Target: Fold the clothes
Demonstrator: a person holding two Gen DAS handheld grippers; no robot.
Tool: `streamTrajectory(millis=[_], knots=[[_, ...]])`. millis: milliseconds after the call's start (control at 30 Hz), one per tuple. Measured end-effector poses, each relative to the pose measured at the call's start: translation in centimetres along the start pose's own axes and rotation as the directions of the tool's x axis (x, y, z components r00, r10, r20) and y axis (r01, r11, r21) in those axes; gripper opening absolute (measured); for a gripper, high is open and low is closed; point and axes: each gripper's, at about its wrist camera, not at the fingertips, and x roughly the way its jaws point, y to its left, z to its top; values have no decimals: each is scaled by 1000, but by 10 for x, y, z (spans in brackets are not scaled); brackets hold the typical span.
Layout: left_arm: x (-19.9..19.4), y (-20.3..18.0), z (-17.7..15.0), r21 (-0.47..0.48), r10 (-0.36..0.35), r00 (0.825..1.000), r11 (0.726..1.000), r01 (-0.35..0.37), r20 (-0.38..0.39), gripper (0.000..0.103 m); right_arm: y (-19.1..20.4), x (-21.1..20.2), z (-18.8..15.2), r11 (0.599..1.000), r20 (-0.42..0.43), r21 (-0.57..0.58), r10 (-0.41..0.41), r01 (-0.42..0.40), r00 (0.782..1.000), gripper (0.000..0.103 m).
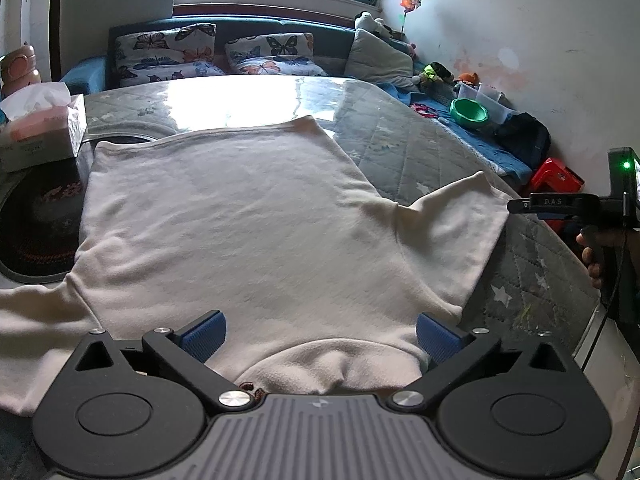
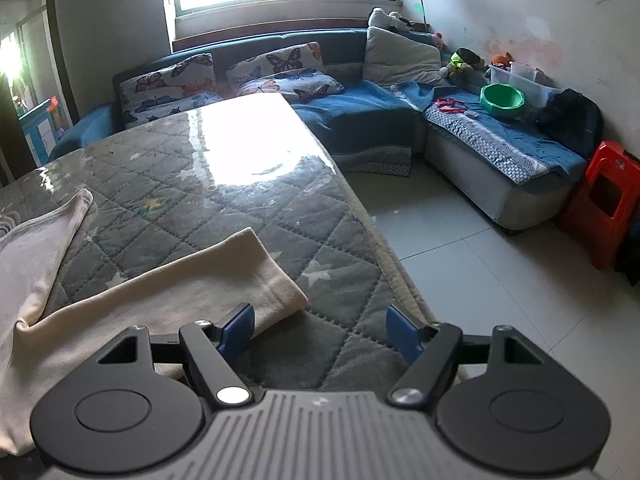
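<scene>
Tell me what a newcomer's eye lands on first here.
A cream shirt lies spread flat on the quilted grey table, collar nearest the open left claw. The open right claw hovers by the shirt's right sleeve. Behind, butterfly pillows line a blue sofa.

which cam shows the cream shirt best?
Left wrist: the cream shirt lies spread flat, body and both sleeves visible, collar nearest the camera. Right wrist shows only one sleeve and a body edge.

Black-armed tongs (image 1: 320,338) with ribbed blue pads (image 1: 203,337), silver screws, grey grooved body (both units alike).
</scene>
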Motion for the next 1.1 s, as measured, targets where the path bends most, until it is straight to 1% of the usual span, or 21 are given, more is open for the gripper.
streamTrajectory(millis=[67, 133, 200, 233, 467, 533, 600, 633, 667, 700, 733, 767, 800, 967, 1067, 1100], knots=[[2, -1, 1, 3, -2, 1000, 1000, 2, -5, 103, -1, -1, 0, 1000, -1, 0, 3, -3, 1000, 73], [5, -2, 2, 9, 2, 1000, 1000, -2, -11, 103, -3, -1, 0, 1000, -4, 2, 7, -7, 1000, 70], [8, -4, 4, 15, 5, 1000, 1000, -5, -18, 103, -5, 1, 1, 1000, -11, 8, 19, -19, 1000, 62], [9, -5, 5, 19, 9, 1000, 1000, -8, -18, 103, -4, 1, 2, 1000, -12, 10, 25, -25, 1000, 60], [17, -10, 12, 28, 21, 1000, 999, -20, -18, 103, 11, 7, 9, 998, -10, -14, 66, -66, 998, 60], [19, -11, 13, 28, 26, 999, 999, -25, -22, 103, 17, 12, 10, 997, -19, -25, 69, -69, 997, 59], [20, -12, 13, 30, 30, 999, 999, -29, -21, 103, 22, 17, 8, 997, -24, -33, 72, -72, 997, 54], [20, -11, 13, 28, 32, 999, 999, -31, -21, 103, 25, 17, 8, 997, -21, -41, 69, -69, 997, 51], [21, -11, 13, 25, 33, 999, 999, -32, -24, 103, 27, 17, 9, 996, -20, -48, 73, -73, 997, 42], [22, -11, 13, 23, 34, 999, 999, -33, -27, 103, 29, 16, 9, 995, -21, -49, 83, -84, 996, 31], [22, -11, 13, 26, 34, 999, 999, -33, -29, 103, 29, 16, 10, 995, -23, -48, 90, -91, 996, 26], [23, -12, 13, 28, 35, 999, 999, -34, -32, 103, 29, 15, 11, 994, -24, -47, 94, -95, 995, 17], [23, -13, 13, 34, 36, 999, 999, -35, -31, 103, 29, 15, 11, 994, -24, -47, 93, -94, 995, 12], [21, -15, 16, 37, 25, 1000, 999, -24, -12, 103, 28, 10, 12, 994, -34, -51, 95, -96, 995, 10], [25, -14, 17, 36, 29, 999, 999, -29, -21, 103, 29, 12, 10, 995, -34, -46, 92, -94, 995, 19], [26, -15, 17, 38, 29, 999, 999, -28, -22, 103, 29, 13, 10, 995, -32, -44, 90, -91, 995, 19]])
